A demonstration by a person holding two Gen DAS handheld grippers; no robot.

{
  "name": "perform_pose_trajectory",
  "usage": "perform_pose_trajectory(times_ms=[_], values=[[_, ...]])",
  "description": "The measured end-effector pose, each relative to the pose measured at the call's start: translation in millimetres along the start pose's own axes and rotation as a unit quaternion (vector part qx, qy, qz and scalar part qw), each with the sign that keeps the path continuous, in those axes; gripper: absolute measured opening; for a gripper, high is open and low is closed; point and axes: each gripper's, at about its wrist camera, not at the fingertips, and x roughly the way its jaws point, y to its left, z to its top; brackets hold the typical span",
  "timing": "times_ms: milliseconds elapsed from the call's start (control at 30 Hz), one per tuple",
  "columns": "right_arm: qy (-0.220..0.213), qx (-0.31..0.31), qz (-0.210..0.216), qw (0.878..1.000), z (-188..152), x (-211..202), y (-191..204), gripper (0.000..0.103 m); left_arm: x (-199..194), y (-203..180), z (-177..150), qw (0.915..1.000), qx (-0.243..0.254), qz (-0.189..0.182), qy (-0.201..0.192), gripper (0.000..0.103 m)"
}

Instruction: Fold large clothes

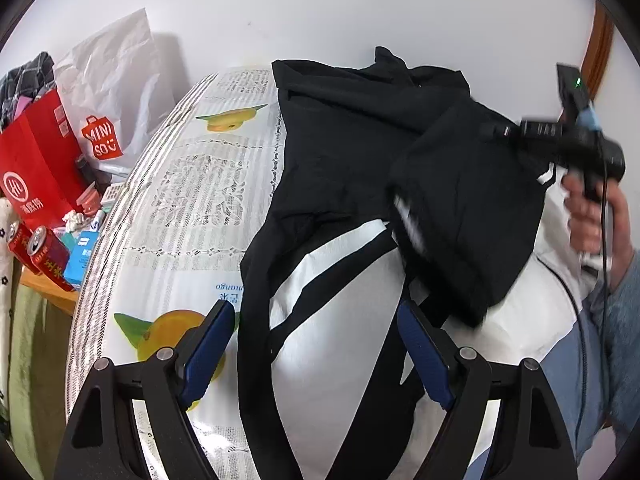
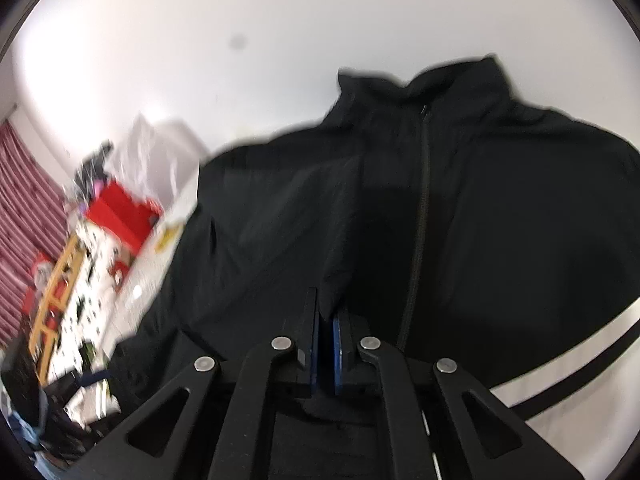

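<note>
A black zip-up jacket with white panels and black stripes [image 1: 360,152] lies on a table covered with a mango-print cloth [image 1: 192,200]. My left gripper [image 1: 316,344] is open, its blue pads either side of the jacket's lower white panel, just above the fabric. My right gripper [image 2: 326,320] is shut on a fold of black jacket fabric [image 2: 332,292] and lifts the right sleeve side over the body; it also shows in the left wrist view [image 1: 508,132]. The jacket's zip [image 2: 420,220] and collar [image 2: 420,84] face the right wrist view.
Left of the table stand a red paper bag [image 1: 36,168], a white MINISO bag [image 1: 104,92], two red cans [image 1: 44,252] and small clutter. A white wall is behind. The holder's hand and blue sleeve [image 1: 600,240] are at the right.
</note>
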Motion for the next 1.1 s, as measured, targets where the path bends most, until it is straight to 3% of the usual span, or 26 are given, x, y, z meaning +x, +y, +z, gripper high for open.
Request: perform_pose_trajectory(times_ms=[67,133,167,233,300,333,400,433,500,700,833,933,1000,1067,1100], values=[[-0.032,0.029,-0.003,0.999,7,-10,-14,0.004,-1,-2,0,0.9999,0.008,0.01,-0.003,0.082],[-0.045,0.058,-0.032,0.997,10,-11,-28,0.005,-2,-2,0,0.9998,0.013,0.018,-0.005,0.082],[-0.035,0.066,-0.047,0.996,10,-6,-32,0.01,-3,-2,1,0.9996,0.014,0.023,-0.005,0.082],[-0.003,0.068,-0.094,0.993,6,4,-35,0.011,-4,-1,1,0.9995,0.013,0.029,-0.002,0.082],[0.014,0.041,-0.137,0.99,-1,4,-25,0.014,-8,1,1,0.9995,0.007,0.03,-0.001,0.082],[0.016,0.021,-0.143,0.989,-4,-1,-16,0.019,-10,2,0,0.9995,0.004,0.032,0.0,0.082],[0.013,-0.013,-0.141,0.99,-14,-9,4,0.057,-16,6,-3,0.9995,-0.005,0.033,0.0,0.082],[0.006,-0.038,-0.132,0.99,-22,-15,24,0.067,-18,7,-4,0.9994,-0.006,0.033,0.0,0.082],[0.0,-0.076,-0.111,0.991,-36,-24,53,0.067,-25,12,-9,0.9992,-0.013,0.039,0.0,0.082],[0.063,-0.131,-0.034,0.989,-75,4,136,0.068,-42,22,-28,0.9987,-0.025,0.044,0.004,0.082],[0.089,-0.169,-0.048,0.98,-104,29,167,0.068,-52,27,-40,0.9987,-0.029,0.041,0.004,0.082],[0.091,-0.191,-0.091,0.973,-111,50,182,0.07,-54,28,-46,0.9989,-0.029,0.037,0.006,0.082],[0.084,-0.188,-0.096,0.974,-112,55,185,0.07,-53,25,-46,0.9991,-0.025,0.034,0.006,0.082],[0.08,-0.179,-0.1,0.975,-106,57,180,0.06,-52,21,-45,0.9992,-0.021,0.034,0.005,0.082],[0.08,-0.174,-0.111,0.975,-103,60,178,0.047,-52,19,-44,0.9993,-0.02,0.033,0.004,0.082]])
